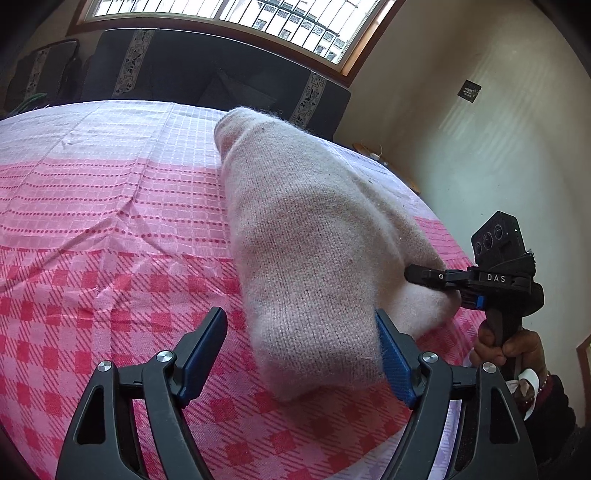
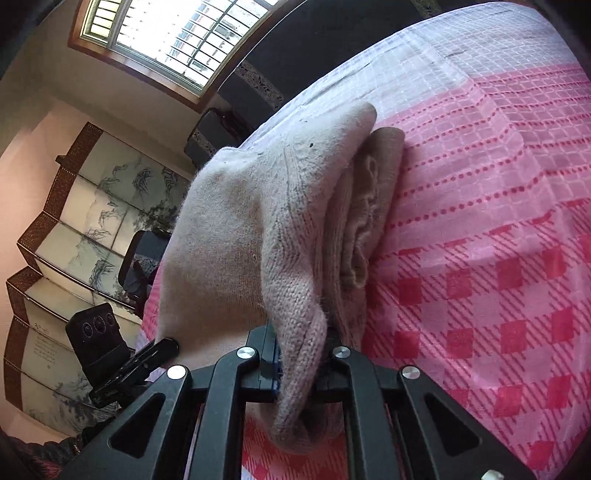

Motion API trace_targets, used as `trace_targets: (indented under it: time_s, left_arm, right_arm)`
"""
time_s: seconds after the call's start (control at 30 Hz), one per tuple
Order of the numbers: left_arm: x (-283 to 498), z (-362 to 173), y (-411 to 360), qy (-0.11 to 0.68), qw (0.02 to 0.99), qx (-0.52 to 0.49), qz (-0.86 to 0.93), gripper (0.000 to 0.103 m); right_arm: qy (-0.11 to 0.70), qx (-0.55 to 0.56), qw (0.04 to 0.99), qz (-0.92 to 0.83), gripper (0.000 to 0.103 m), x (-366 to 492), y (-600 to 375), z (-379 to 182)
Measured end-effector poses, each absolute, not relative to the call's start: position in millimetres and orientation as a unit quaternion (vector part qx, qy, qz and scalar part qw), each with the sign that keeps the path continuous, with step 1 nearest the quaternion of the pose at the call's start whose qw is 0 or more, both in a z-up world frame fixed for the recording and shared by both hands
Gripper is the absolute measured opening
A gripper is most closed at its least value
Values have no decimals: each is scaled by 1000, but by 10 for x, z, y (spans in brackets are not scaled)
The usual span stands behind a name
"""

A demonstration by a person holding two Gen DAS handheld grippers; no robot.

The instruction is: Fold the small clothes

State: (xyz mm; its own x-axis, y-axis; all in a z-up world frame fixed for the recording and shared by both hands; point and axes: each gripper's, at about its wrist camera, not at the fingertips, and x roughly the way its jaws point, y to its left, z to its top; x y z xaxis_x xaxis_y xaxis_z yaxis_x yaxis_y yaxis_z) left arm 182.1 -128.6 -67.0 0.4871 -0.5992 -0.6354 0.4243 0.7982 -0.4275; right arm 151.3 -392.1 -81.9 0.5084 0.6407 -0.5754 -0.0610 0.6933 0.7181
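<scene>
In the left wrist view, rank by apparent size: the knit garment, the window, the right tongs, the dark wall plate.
1. knit garment
2. window, cropped by the frame, so partly unsure
3. right tongs
4. wall plate

Hidden parts around the fuzzy pale-pink knitted garment (image 2: 258,229)

In the right wrist view the right tongs (image 2: 295,365) have their pads buried in the knit — only the black frame shows. The left tongs (image 2: 162,349) are covered past one black tip there. In the left wrist view the garment's far side cannot be seen, and it hides part of the pink checked cloth (image 1: 110,240) beneath. The hand (image 1: 502,347) on the right handle is cut off at the sleeve — the small label (image 1: 469,89) on the wall is too small to read.
</scene>
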Motion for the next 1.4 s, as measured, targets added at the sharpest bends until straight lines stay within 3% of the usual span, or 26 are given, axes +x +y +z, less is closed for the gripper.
trace_targets:
  time_s: [0.33,0.53,0.7,0.77,0.87,0.9,0.93,1.07,1.2,1.4]
  left_arm:
    - [1634,-375,-1263,348,891,-99,-274,79]
    - [1596,-90,-1750,310,893,-19,-326,79]
    - [1762,-247,-1995,340,879,13,-335,78]
    - [1827,-336,-1974,360,870,-2,-338,77]
    - [1864,-396,-1940,369,863,-20,-345,77]
    - [1873,-432,-1945,375,860,-20,-347,77]
    - [1880,-461,-1957,379,857,-20,-350,77]
    - [1872,-484,-1939,382,853,-36,-353,77]
    - [1854,-475,-1947,374,859,-30,-348,78]
    - [1797,-460,-2001,367,867,-10,-337,78]
  right_arm:
    - [432,331,807,229,16,1525,-3883,-803]
    - [421,356,799,241,19,1543,-3984,-800]
    - [398,407,783,250,44,1663,-4153,-789]
    - [394,425,774,255,49,1728,-4187,-790]
    - [393,434,773,242,46,1822,-4205,-803]
    - [400,432,774,232,27,1862,-4208,-825]
    - [417,419,777,216,17,1900,-4199,-854]
    - [426,396,786,206,16,1926,-4154,-846]
    - [415,397,795,194,23,1895,-4175,-743]
    - [359,279,872,180,23,1833,-3918,-155]
